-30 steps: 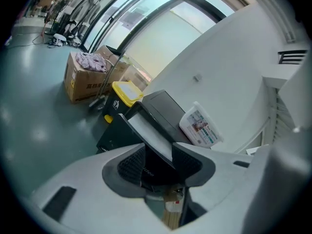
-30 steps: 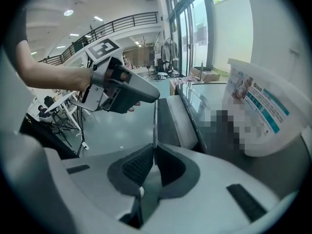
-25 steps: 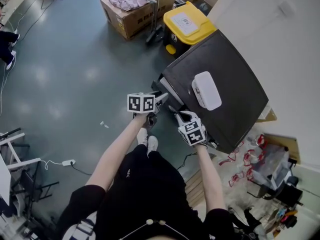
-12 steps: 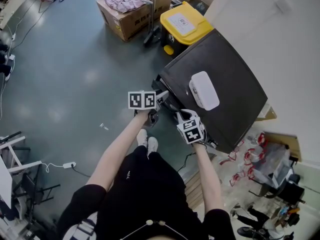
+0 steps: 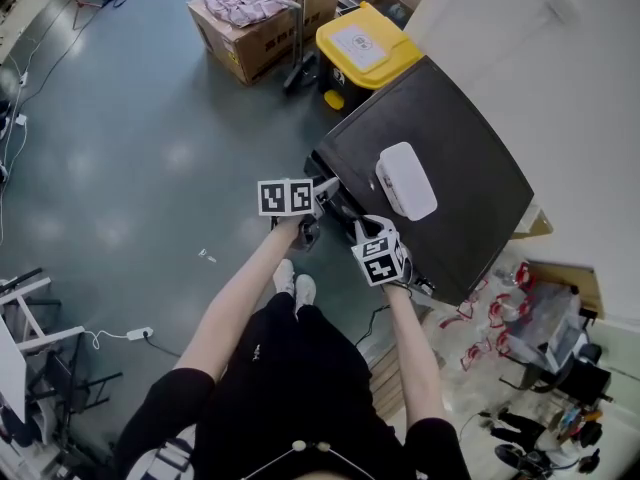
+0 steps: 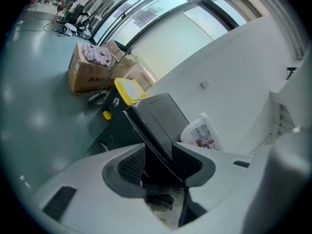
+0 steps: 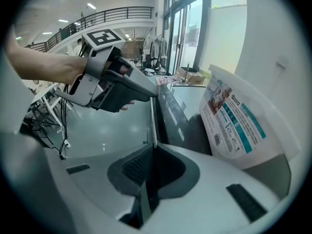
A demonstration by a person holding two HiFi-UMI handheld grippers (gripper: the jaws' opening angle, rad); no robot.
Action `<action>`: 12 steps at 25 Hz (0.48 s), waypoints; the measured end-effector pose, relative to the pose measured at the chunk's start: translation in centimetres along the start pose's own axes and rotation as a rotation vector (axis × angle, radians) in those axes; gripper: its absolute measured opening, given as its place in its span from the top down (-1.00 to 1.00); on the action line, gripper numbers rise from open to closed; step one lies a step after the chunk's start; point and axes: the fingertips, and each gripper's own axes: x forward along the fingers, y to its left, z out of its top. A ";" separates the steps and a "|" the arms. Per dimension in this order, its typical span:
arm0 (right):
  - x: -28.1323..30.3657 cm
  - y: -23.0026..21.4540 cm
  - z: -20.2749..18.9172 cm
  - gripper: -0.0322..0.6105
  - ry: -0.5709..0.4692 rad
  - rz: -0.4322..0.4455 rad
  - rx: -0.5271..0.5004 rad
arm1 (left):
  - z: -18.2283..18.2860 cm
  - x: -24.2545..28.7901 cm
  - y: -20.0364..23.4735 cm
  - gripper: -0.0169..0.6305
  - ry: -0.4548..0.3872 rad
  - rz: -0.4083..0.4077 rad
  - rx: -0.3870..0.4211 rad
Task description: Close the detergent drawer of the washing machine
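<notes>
Person stands at front of dark washing machine, looking steeply down; both grippers at its near top edge, close together. Detergent drawer sits at that front top edge near the machine's L corner, betw. the two grippers; looks to stick out a little, but too dark & small to be sure.

L gripper: jaws apart, straddling a dark slab-like edge of the machine's front; slab lies close against one pad, can't tell if it's pinched. R gripper: jaws apart w/ a narrower gap, a thin pale strip of the machine's edge running up betw. them; the L gripper & the hand holding it show just beyond, its tip at the same edge.

White detergent tub w/ printed label stands on the machine top, nearer the front, just behind the grippers. Yellow-lidded bin just beside the machine's far side; cardboard box full of cloth beyond it on grey floor.
</notes>
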 end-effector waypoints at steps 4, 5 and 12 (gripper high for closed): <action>0.1 -0.2 0.3 0.80 0.006 -0.043 0.003 | 0.4 0.1 0.0 0.42 -0.011 -0.018 -0.020; 0.1 -0.2 0.3 0.80 0.008 -0.057 0.004 | 0.5 0.1 0.0 0.42 -0.009 -0.020 -0.018; 0.1 -0.3 0.2 0.79 0.005 -0.160 0.007 | 0.4 0.3 0.0 0.42 -0.019 -0.006 -0.025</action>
